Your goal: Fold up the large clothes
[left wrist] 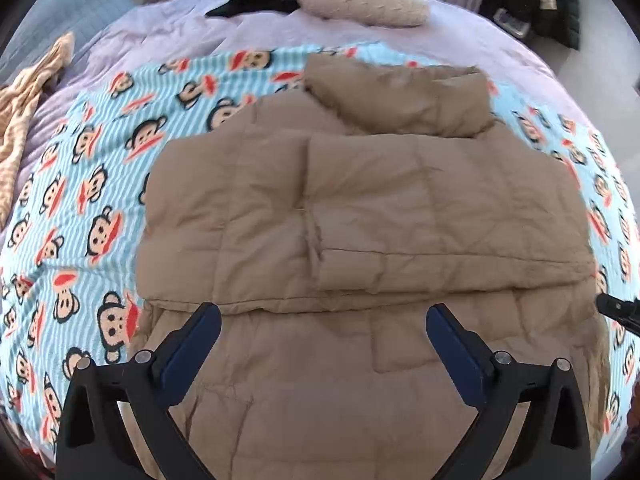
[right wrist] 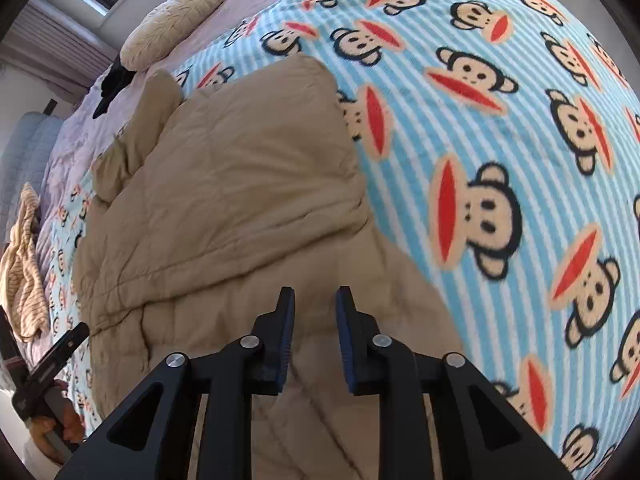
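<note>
We see one tan jacket (left wrist: 360, 208) on one monkey blanket (left wrist: 80, 184), open room at nine o'clock. Left gripper (left wrist: 323, 322) released wide; right gripper (right wrist: 315, 312) slightly parted, empty.

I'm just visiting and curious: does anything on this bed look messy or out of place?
The tan padded coat lies folded on the monkey blanket. A striped cloth sits crumpled at the bed's edge, and a black garment lies loose by the pillow.

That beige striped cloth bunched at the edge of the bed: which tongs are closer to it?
The left. The left tongs hang open over the tan jacket on the side where the striped cloth lies. The right tongs hover over the jacket's opposite edge, farther away.
</note>
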`<state>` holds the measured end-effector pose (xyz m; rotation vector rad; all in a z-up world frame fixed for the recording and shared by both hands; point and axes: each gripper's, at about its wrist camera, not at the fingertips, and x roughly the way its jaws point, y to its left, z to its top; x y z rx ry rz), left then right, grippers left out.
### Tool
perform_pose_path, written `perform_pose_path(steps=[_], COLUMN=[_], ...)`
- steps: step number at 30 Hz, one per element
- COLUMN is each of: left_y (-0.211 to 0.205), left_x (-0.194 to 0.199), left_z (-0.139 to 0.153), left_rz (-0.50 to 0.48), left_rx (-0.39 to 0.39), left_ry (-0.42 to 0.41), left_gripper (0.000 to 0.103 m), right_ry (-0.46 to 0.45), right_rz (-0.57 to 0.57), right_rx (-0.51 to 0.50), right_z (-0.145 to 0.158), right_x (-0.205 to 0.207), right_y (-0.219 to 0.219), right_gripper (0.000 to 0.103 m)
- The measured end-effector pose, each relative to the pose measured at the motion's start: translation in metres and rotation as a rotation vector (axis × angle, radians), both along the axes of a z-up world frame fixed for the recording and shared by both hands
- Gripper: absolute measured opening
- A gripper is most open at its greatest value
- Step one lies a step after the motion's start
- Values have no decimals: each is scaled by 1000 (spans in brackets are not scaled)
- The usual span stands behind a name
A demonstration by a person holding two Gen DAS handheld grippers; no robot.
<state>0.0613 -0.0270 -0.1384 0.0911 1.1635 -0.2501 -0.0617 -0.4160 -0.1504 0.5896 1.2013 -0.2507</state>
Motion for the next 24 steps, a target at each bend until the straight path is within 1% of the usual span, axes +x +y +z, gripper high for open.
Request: perform_pose_path(steps=[2,4,6,8,10,15,19,21,24], left_y=[-3,-5,-6,-4,-2,13,32,40,54], left_x=[-8,-16,-23,-30,-38,-57,-72,-80,-97], left_z=[1,2,5,9,13,20,19,20,25], left_rz=[-1,-2,11,18,28,70,75,59,58], left_rx=[15,24,44,45,42,56,66,53,35], left_ry=[9,10,6,7,21,33,53,69,73], left_gripper=[103,103,103,103,103,103,103,103,103], right_ry=[-1,0,6,17,26,40,35,31,29], right_rz=[8,13,22,39,53,65,52,39,39], right_rx=[7,23,37,48,59,80,77,75,71], right_z=[1,2,2,2,3,8,13,15,19], right_x=[-2,-6,-10,-15,-22,-38,-52,-61,-74], right_y=[3,7,12,18,26,47,62,70,86], right_gripper=[30,38,43,46,55,66,69,72,72])
